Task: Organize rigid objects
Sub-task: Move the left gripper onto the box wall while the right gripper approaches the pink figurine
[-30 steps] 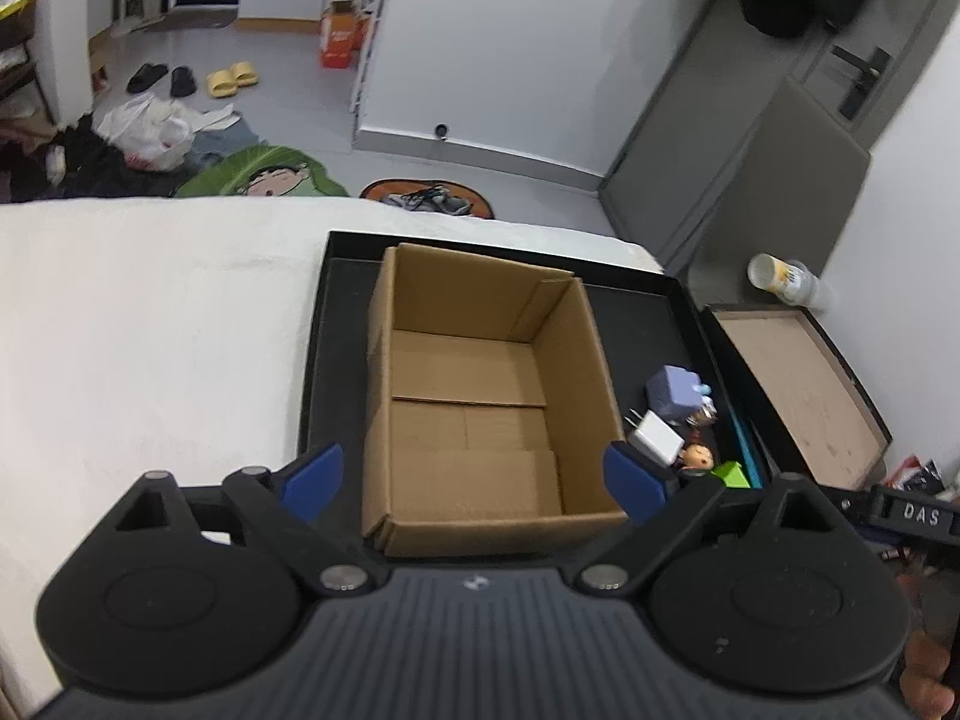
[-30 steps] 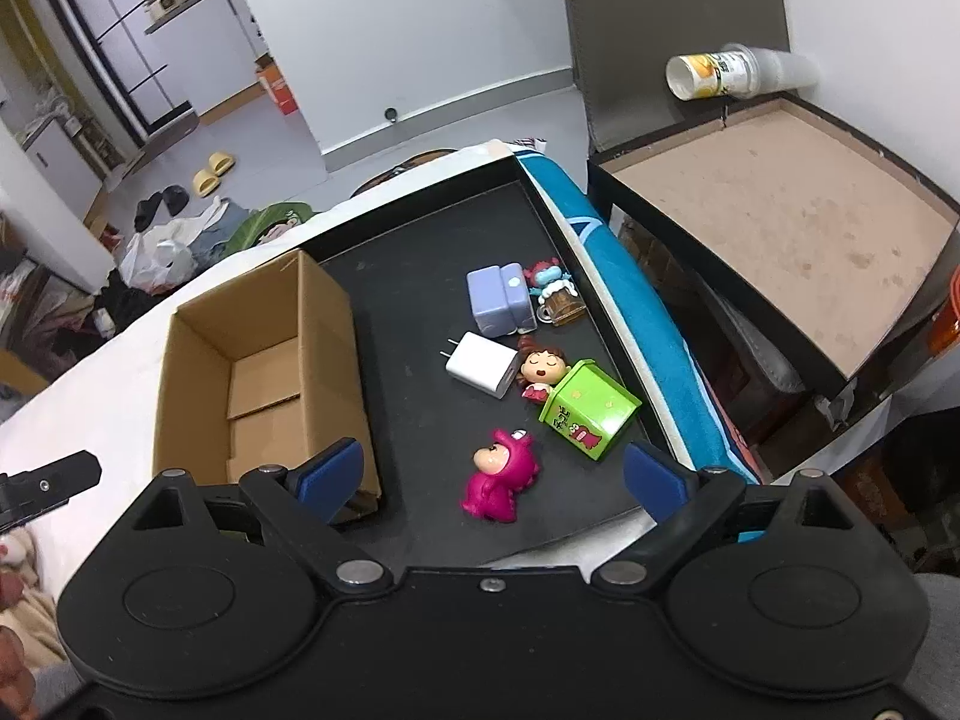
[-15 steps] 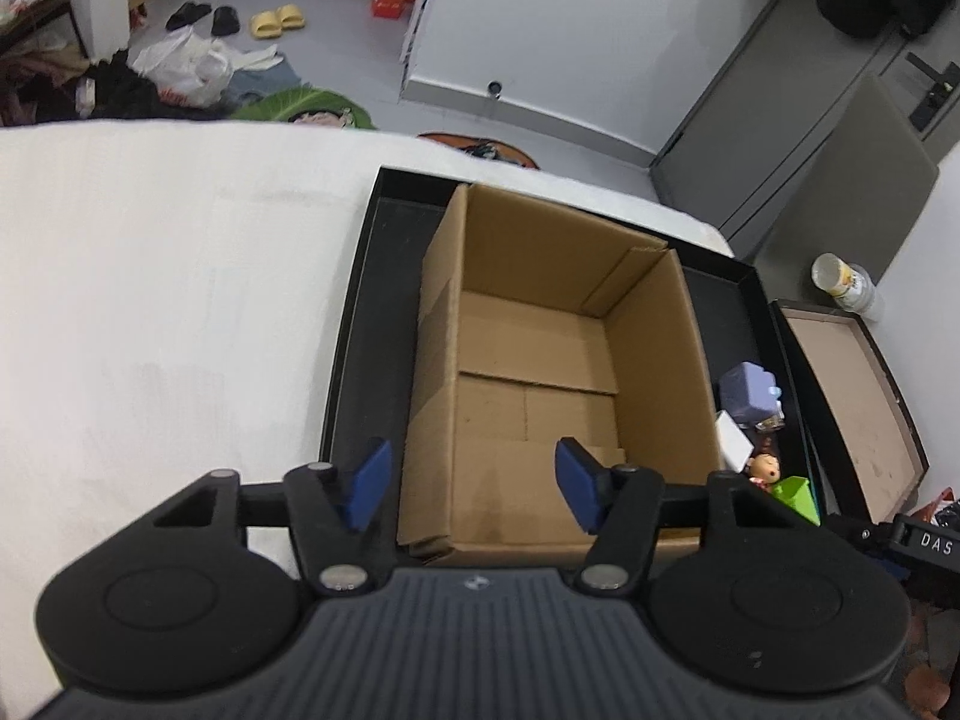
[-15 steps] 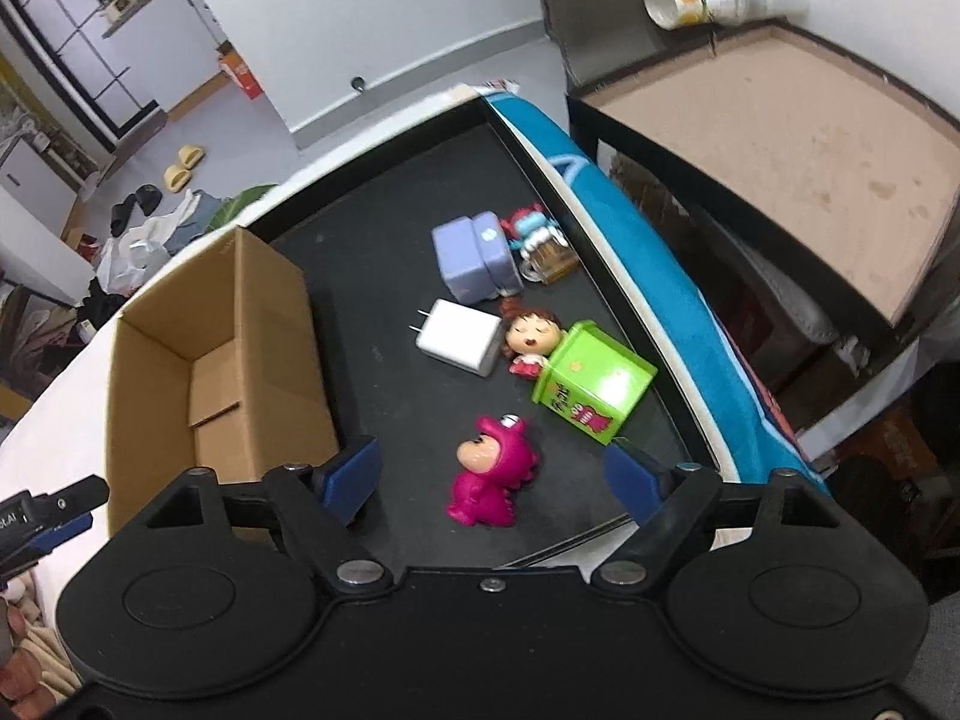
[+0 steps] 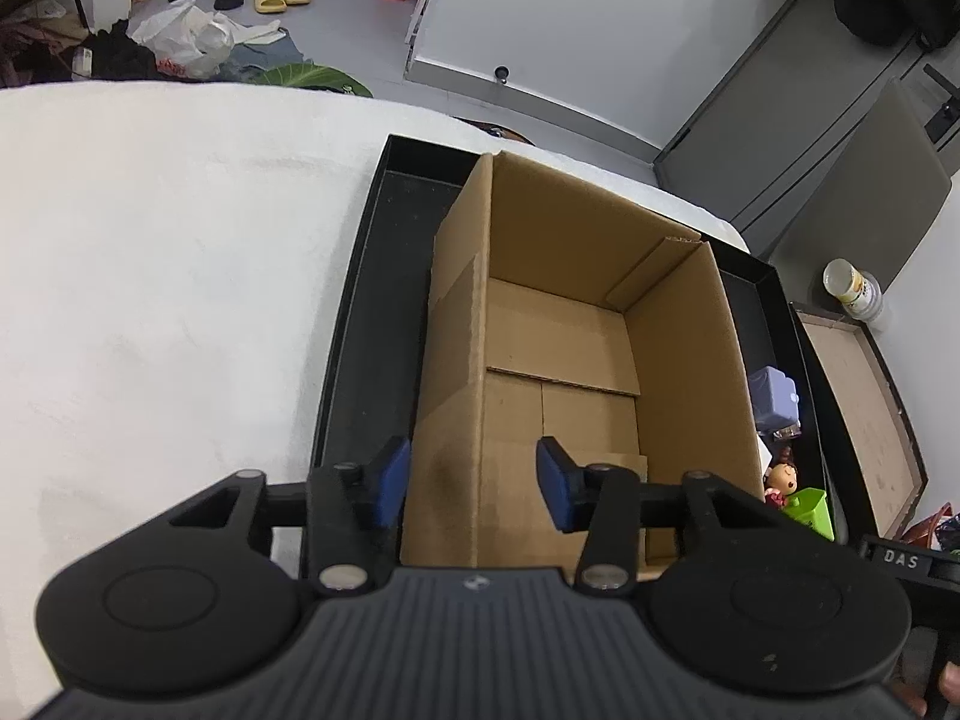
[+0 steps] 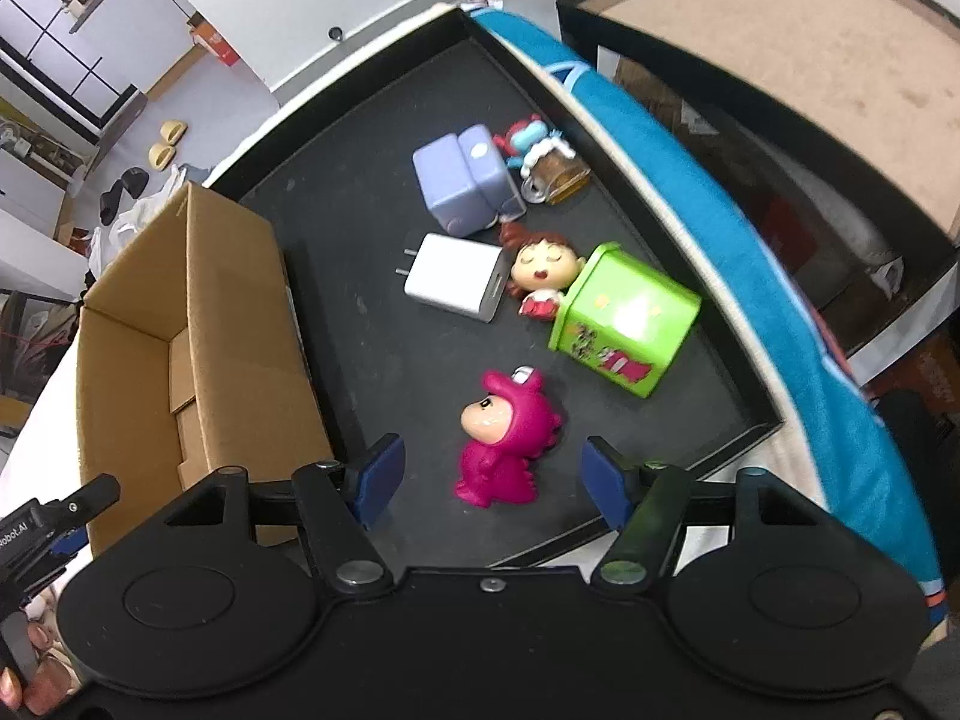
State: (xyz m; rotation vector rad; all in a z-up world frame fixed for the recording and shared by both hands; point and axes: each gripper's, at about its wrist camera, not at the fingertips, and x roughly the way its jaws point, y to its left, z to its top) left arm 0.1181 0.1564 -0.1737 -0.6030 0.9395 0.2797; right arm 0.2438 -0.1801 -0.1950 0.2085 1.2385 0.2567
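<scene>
Cardboard box (image 5: pixel 576 360) stands open-topped on the left part of the black tray (image 6: pixel 372 192). The left gripper (image 5: pixel 474 483) is spread open, its blue pads either side of the box's near-left wall, gripping nothing. The right gripper (image 6: pixel 492 480) is also apart, above the pink figure (image 6: pixel 507 438). White charger (image 6: pixel 456 279), doll (image 6: pixel 540 273), green box (image 6: pixel 624 324) and purple block (image 6: pixel 462 183) lie beyond, clustered together.

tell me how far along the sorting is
Done: nothing, the cardboard box is empty. In hand: the open left gripper straddles the box's near wall; the open right gripper brackets the pink dinosuit figurine. Left: that figurine, white charger, green tin, purple box, doll.
</scene>
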